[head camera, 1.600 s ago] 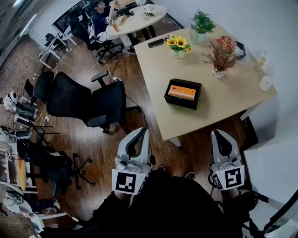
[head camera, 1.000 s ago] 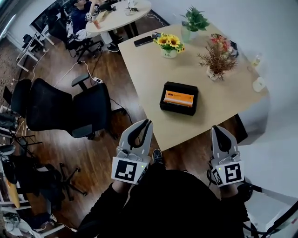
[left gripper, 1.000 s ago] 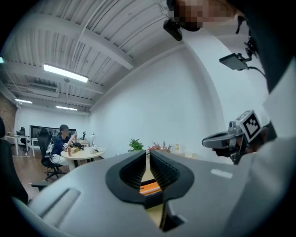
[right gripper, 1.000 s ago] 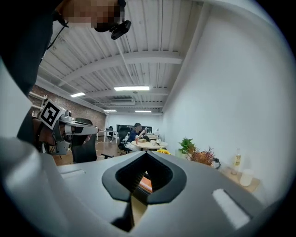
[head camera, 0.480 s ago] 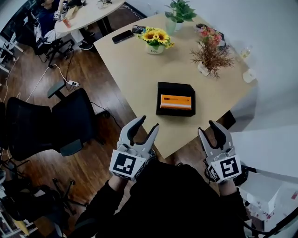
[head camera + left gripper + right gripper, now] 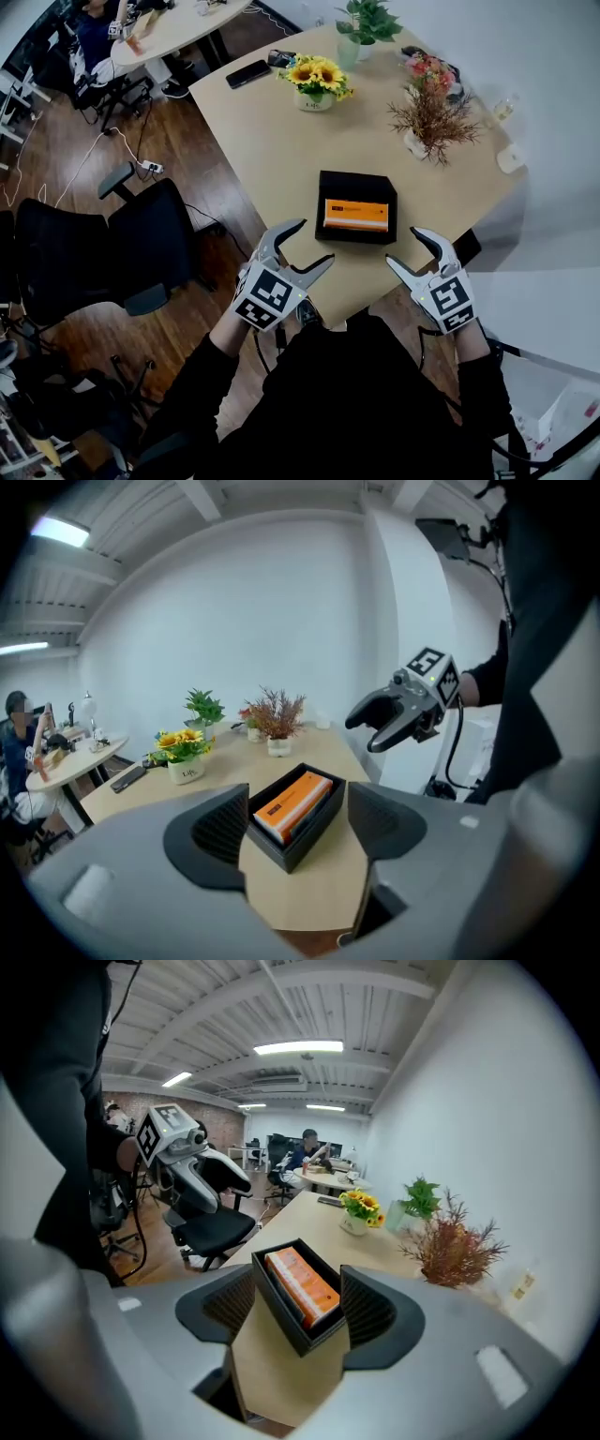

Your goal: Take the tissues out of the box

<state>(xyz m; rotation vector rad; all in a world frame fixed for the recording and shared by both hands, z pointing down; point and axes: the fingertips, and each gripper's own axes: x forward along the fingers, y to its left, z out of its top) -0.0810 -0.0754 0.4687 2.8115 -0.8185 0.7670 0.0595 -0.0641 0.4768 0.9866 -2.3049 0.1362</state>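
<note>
One wooden table (image 6: 281,122) bears the black box (image 6: 356,178) near its front edge, with the orange tissue pack (image 6: 355,215) inside. The left gripper (image 6: 314,242) and right gripper (image 6: 405,248) hover just short of it, jaws freshly opened wide, nothing between. Approach stage, I'd say: next, jaws must straddle the pack, its sides hidden by box walls.

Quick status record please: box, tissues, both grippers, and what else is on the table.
box: black box, open-topped, near the table's front edge
tissues: orange pack lying inside the box, untouched
left gripper: open, jaws just been opening, empty, apart from box
right gripper: open, jaws just been opening, empty, apart from box
other items: sunflower pot, dried-flower vase, green plant, phone
</note>
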